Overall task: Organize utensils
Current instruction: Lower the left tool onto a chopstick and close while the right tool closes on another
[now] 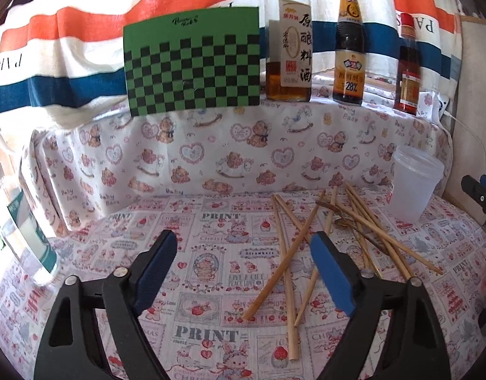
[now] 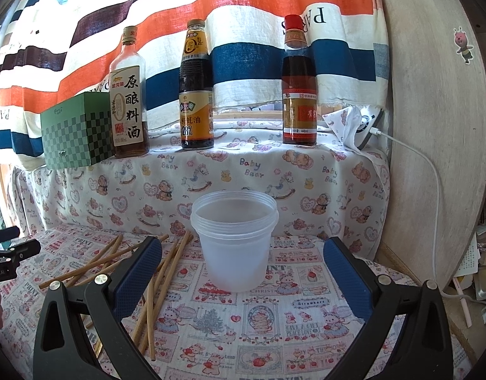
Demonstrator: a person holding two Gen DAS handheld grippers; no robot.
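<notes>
Hovering over the printed cloth-covered worktop point(image 1: 217, 272), both grippers are spread wide and hold nothing: left gripper point(image 1: 243, 262) sits just left of the chopstick pile, right gripper point(image 2: 243, 272) frames the clear plastic cup point(image 2: 235, 240) between its fingers without touching it. Chopsticks point(image 1: 284, 253) lie loose and crossed toward the right side of the worktop, the near ends fanning toward the front edge, the far ends reaching close to the cup, which stands upright near the back right corner below the cloth-draped ledge. A thin dark metal utensil point(image 1: 353, 224) looks tangled in the pile; can't tell what kind. Nothing is in the cup yet, so the task looks barely started. Risks: sticks overlap, so pinching one may drag or flick its neighbours toward the front edge; round thin sticks could roll or slip out of the pads; the cup looks light and empty, so a long stick dropped in at an angle, or a bump from the right fingers, could tip it. Bottles point(image 2: 197, 95) on the ledge are well apart, low risk.
</notes>
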